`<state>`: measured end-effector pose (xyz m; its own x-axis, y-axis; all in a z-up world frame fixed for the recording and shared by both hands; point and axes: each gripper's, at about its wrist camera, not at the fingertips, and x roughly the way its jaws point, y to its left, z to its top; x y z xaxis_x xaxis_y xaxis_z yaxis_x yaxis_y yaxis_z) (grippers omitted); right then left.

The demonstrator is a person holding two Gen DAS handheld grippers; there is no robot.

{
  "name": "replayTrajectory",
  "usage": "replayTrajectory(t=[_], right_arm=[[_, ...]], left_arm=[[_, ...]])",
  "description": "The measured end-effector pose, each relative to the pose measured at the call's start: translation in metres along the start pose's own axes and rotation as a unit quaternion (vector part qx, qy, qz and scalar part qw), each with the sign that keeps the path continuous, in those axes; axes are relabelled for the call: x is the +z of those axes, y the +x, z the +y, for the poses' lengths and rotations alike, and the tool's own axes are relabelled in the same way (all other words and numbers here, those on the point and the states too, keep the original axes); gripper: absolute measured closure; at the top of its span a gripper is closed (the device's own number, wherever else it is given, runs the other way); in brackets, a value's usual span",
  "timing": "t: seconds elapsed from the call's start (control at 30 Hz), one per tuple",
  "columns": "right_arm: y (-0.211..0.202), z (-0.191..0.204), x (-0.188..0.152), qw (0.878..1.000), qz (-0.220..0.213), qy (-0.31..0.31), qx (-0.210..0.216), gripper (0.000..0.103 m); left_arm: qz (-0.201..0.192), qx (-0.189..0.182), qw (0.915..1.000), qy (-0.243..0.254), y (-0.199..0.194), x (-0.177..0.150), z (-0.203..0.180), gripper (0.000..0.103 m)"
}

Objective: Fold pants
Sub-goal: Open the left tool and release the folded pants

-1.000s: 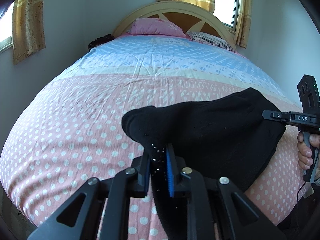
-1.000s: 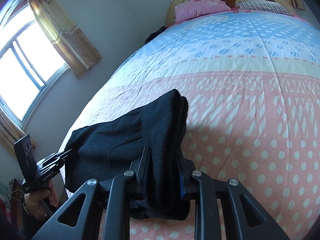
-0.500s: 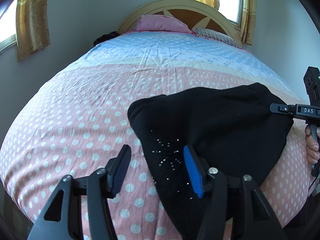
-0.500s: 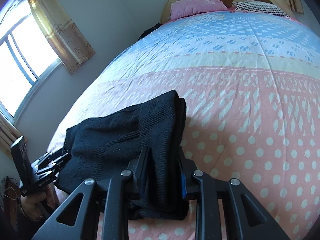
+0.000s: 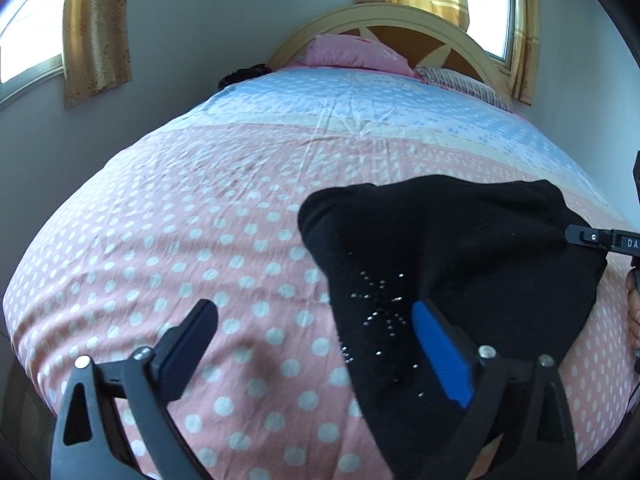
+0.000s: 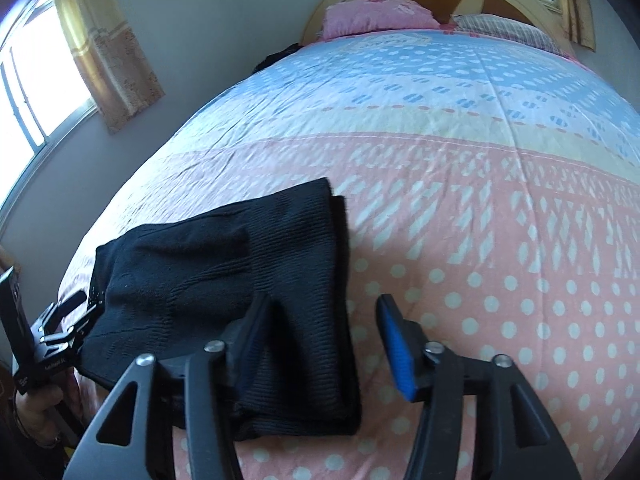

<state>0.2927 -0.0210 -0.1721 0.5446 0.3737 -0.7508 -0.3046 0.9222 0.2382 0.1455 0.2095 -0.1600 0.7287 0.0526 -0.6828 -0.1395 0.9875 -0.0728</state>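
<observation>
The black pants (image 5: 460, 260) lie folded into a thick bundle on the pink dotted bedspread (image 5: 200, 240), with small shiny studs on the near part. My left gripper (image 5: 316, 340) hovers open over the pants' left edge; its blue pad (image 5: 436, 348) is above the cloth and its other finger above bare sheet. In the right wrist view the pants (image 6: 224, 272) lie at lower left. My right gripper (image 6: 324, 340) is open over their right edge, holding nothing. The left gripper (image 6: 80, 304) shows at the bundle's far left end.
A pink pillow (image 5: 352, 52) and a striped pillow (image 5: 460, 80) rest against the cream headboard (image 5: 400, 20). A dark item (image 5: 244, 76) lies at the bed's far left edge. Curtained windows (image 6: 36, 80) flank the bed. A person's hand (image 6: 36, 408) holds the left gripper's handle.
The left gripper let go of the pants first and pulled back; the right gripper has now opened too. The pants have dropped flat onto the bed.
</observation>
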Motion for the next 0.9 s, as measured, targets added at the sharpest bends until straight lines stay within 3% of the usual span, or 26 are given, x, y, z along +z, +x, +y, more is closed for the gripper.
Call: replayTrajectory(t=[0.17, 0.3, 0.5, 0.7, 0.9], right_arm=[[-0.017, -0.009, 0.001, 0.999, -0.02, 0.027, -0.03, 0.045], [-0.019, -0.014, 0.0, 0.999, -0.018, 0.044, -0.026, 0.045], [-0.038, -0.01, -0.005, 0.998, -0.027, 0.035, -0.053, 0.045], [-0.091, 0.007, -0.029, 0.995, -0.076, 0.014, -0.057, 0.045], [-0.135, 0.05, -0.052, 0.99, -0.115, -0.053, -0.068, 0.044]], left_arm=[[0.005, -0.001, 1.0, 0.004, -0.009, -0.004, 0.006, 0.002], [0.013, -0.007, 0.9999, 0.006, -0.009, -0.004, 0.01, 0.002], [0.022, 0.013, 0.9995, 0.017, -0.021, -0.005, 0.008, 0.002], [-0.032, 0.006, 0.9993, 0.019, -0.073, 0.001, 0.001, 0.002], [-0.095, -0.013, 0.9954, 0.003, -0.119, 0.011, -0.012, 0.0]])
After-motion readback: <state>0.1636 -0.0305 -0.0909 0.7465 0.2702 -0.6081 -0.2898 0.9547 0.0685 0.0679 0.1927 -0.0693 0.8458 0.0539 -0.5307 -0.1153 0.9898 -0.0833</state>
